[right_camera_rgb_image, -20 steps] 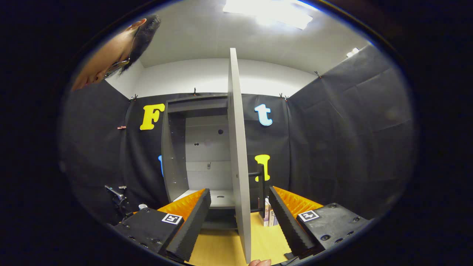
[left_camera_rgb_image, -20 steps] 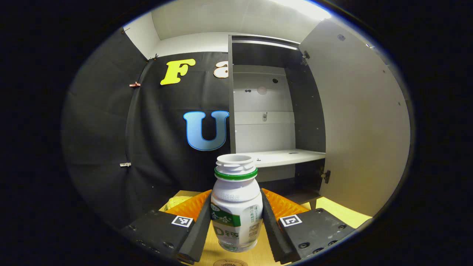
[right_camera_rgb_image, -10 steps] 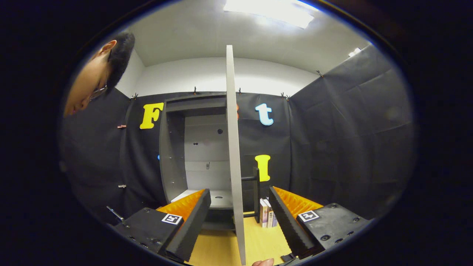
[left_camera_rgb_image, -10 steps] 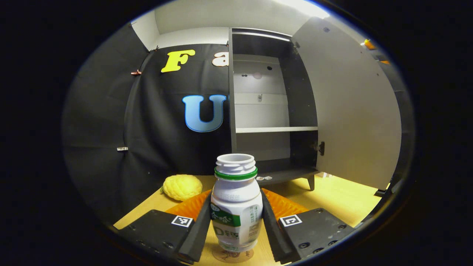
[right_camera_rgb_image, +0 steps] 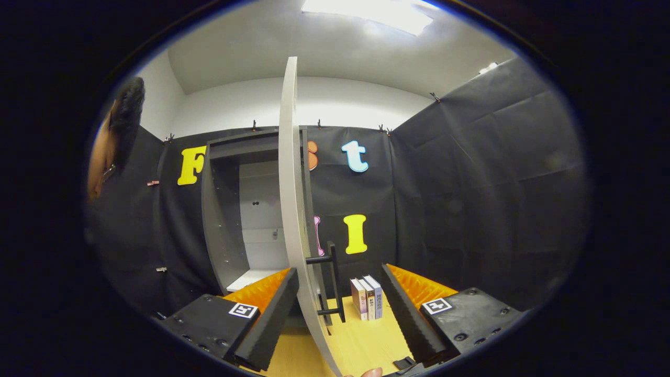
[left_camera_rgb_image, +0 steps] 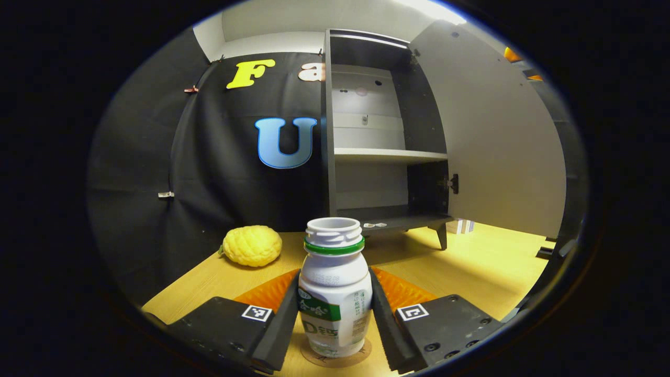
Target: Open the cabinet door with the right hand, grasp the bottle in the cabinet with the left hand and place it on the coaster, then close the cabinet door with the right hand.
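A white bottle [left_camera_rgb_image: 335,309] with a green neck ring and no cap stands upright between my left gripper's fingers. The left gripper [left_camera_rgb_image: 334,275] is shut on its body. The bottle's base sits over a round coaster [left_camera_rgb_image: 361,358] on the wooden table; contact cannot be told. Behind it the grey cabinet [left_camera_rgb_image: 384,154] stands with bare shelves, its door [left_camera_rgb_image: 497,141] swung wide to the right. In the right gripper view the door [right_camera_rgb_image: 291,199] is seen edge-on, with its black handle [right_camera_rgb_image: 333,277] just beyond my right gripper [right_camera_rgb_image: 340,270], which is open and holds nothing.
A yellow bumpy fruit [left_camera_rgb_image: 251,245] lies on the table [left_camera_rgb_image: 487,267] left of the cabinet. Three books [right_camera_rgb_image: 366,298] stand upright to the right of the door. A person's head [right_camera_rgb_image: 112,146] shows at the left, and a fingertip [right_camera_rgb_image: 371,373] at the bottom edge.
My left gripper came down and back from the cabinet with the bottle, bringing it over the coaster. From my right gripper, the door edge has shifted left and its handle now shows.
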A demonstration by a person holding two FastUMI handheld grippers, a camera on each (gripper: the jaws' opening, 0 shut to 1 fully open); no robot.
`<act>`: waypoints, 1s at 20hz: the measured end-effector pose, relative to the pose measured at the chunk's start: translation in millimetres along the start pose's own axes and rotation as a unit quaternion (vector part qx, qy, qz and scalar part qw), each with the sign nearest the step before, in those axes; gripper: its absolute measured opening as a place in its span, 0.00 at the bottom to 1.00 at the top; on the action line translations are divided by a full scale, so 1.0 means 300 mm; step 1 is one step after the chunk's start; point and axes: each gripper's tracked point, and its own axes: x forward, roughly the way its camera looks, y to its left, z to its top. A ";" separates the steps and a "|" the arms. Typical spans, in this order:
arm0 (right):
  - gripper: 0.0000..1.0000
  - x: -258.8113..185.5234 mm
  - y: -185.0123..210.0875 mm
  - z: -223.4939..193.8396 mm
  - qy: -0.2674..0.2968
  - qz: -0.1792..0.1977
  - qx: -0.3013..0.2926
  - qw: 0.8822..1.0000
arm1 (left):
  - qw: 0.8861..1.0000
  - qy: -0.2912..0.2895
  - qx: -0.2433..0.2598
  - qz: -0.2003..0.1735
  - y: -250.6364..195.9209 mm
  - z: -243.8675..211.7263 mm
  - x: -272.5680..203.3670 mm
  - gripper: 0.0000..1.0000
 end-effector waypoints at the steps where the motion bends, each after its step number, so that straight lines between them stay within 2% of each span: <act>1: 0.98 -0.003 -0.001 0.000 0.002 -0.001 0.000 1.000 | 1.000 0.001 0.001 -0.001 0.001 -0.007 0.003 0.72; 6: 0.98 -0.011 0.003 0.001 0.004 -0.006 0.000 1.000 | 1.000 0.008 -0.018 0.006 0.021 -0.038 0.011 0.74; 10: 0.97 -0.010 0.008 0.003 0.002 -0.007 -0.008 1.000 | 1.000 0.011 -0.029 -0.005 0.005 -0.036 0.018 0.75; 13: 0.98 -0.009 0.002 -0.002 0.005 -0.005 -0.002 1.000 | 0.999 0.023 -0.030 -0.012 -0.016 -0.044 0.020 0.98; 20: 0.98 -0.019 -0.025 -0.001 0.003 -0.001 0.002 1.000 | 0.999 0.033 -0.022 0.007 -0.011 -0.011 0.009 0.98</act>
